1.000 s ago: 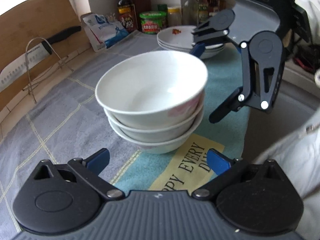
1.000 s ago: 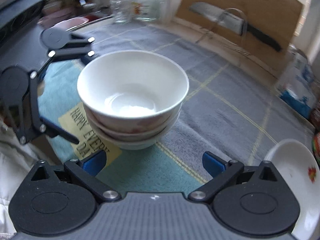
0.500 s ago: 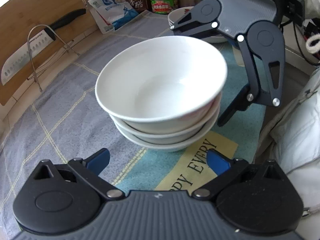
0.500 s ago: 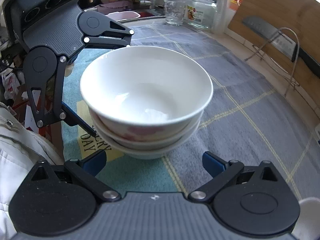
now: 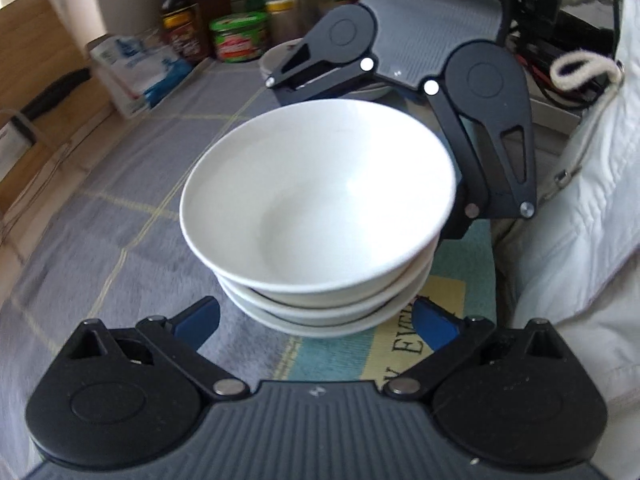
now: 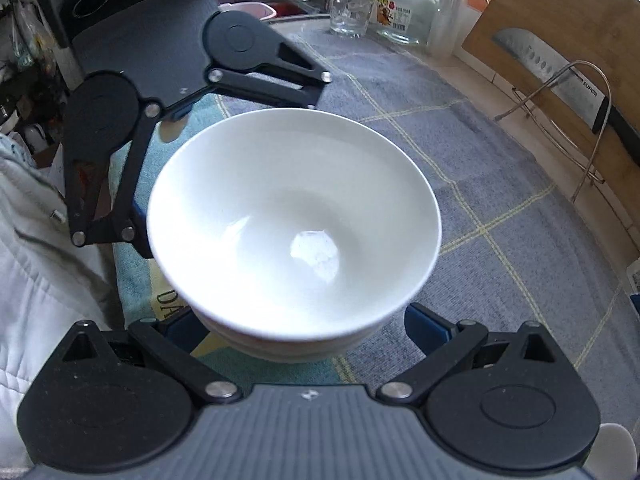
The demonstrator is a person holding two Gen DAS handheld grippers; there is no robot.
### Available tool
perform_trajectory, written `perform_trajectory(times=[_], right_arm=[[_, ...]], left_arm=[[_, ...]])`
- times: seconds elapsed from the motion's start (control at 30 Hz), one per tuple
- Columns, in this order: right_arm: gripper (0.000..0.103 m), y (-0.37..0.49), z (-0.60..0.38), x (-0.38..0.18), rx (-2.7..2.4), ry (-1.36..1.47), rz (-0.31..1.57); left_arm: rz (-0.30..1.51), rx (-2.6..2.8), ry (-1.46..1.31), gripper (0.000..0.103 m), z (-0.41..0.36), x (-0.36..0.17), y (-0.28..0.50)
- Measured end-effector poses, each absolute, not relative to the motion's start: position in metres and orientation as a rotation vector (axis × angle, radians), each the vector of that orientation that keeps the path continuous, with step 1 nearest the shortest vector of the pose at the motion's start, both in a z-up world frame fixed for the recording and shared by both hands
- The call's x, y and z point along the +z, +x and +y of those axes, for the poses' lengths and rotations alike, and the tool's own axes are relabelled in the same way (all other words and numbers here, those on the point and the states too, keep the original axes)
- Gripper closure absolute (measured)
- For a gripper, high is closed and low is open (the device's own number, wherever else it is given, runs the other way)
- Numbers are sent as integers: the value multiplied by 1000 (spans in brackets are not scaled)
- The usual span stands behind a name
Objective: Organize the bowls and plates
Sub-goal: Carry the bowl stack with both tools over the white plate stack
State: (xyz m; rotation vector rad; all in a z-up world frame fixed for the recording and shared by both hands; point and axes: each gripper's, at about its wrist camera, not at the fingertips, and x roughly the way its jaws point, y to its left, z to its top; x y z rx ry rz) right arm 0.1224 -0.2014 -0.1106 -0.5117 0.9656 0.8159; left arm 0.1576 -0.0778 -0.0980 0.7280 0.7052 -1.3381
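while both grippers gape – l (image 5: 316, 320) & r (image 6: 306, 326) – bowl stack (image 5: 320, 208) sits between.

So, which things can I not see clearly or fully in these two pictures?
- Right wrist view: the lower bowls of the bowl stack are mostly hidden by the top bowl.
- Left wrist view: the plates behind are largely covered by the right gripper.
- Both views: whether either gripper's pads touch the stack; the bowls hide them.
- Left wrist view: jar and bottle labels are blurred.
- Right wrist view: a white dish is cut off at the bottom right corner.
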Motion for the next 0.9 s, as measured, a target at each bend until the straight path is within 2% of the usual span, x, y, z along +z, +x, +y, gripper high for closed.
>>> perform_trajectory(times=[0.9], right_arm=[[5,126,-196,-103,862,-498,1029]], left_arm=[[693,-1542,757,8,-91,-101,172]])
